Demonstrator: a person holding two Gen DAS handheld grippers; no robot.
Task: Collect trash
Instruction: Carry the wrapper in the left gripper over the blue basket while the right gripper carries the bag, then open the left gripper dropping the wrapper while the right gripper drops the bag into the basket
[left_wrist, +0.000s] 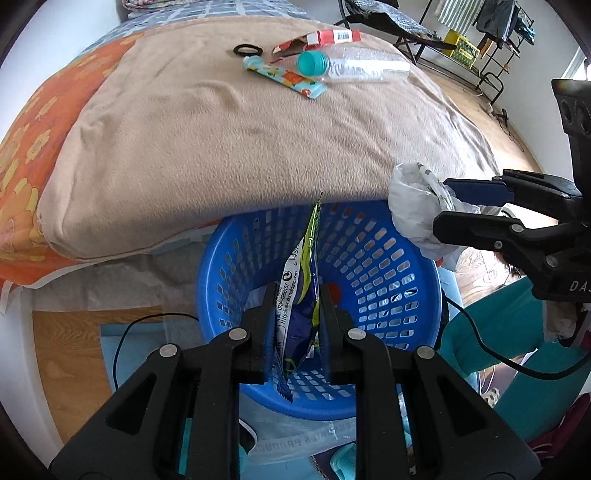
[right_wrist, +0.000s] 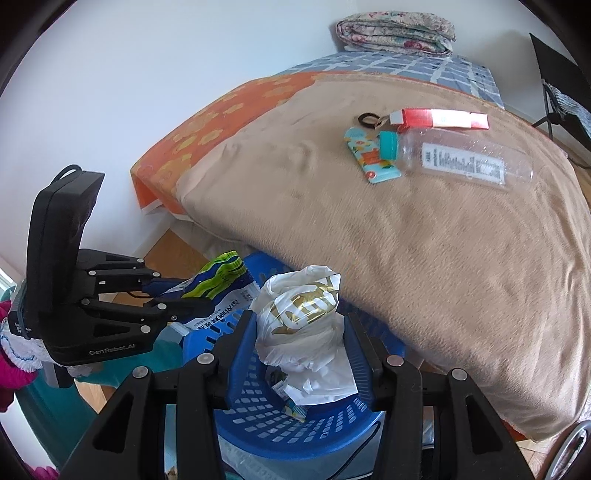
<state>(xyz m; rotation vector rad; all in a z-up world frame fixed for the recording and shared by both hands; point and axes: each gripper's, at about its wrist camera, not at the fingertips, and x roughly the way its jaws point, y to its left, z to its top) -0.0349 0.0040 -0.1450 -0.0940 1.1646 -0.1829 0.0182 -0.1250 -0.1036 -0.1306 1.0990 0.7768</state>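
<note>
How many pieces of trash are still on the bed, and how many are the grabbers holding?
On the blanket:
Clear bottle: 1
Red carton: 1
Teal flowery wrapper: 1
Black hair tie: 1
Held:
Snack packet: 1
White plastic bag: 1
Total: 6

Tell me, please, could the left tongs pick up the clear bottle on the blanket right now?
Probably not: the left tongs are shut on a snack wrapper over the blue basket, and the clear bottle lies far across the blanket.

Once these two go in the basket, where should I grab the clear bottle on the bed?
Probably the bottle mid-body, from above, jaws across its width. It lies flat on the blanket, cap overlapping the teal wrapper, so the label area is the freest part.
</note>
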